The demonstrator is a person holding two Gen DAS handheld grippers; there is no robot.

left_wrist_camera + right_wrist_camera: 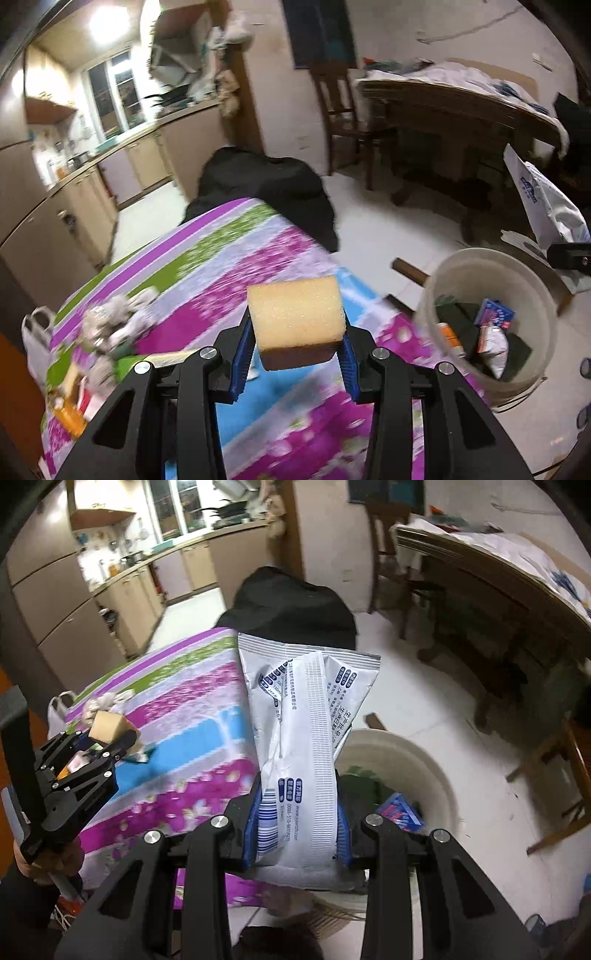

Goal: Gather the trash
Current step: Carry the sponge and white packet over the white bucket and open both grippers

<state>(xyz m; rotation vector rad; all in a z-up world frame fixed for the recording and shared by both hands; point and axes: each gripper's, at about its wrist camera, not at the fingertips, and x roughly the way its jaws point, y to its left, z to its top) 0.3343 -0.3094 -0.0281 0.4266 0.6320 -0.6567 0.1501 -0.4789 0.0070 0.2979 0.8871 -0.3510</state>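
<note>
- Sponge (297, 317) is sitting gripped in the left gripper (295, 363), above the flowered cloth (229, 258) beside the bucket (491, 266).
- Right gripper (297, 834) is clamping a white packet (306, 738) just over the bucket's rim.
- Open floor (388, 221) is lying beyond the bucket.

We list our left gripper (295, 354) as matte black plastic, its linkage arms pierced by triangular cut-outs, with four round silver screw heads in a row just behind the ribbed blue finger pads (242, 363). Our right gripper (297, 834) is the same pattern: black arms, silver screws, blue pads. In the right wrist view the left gripper's black handle sits below its linkage, with a pale grey rod alongside.
</note>
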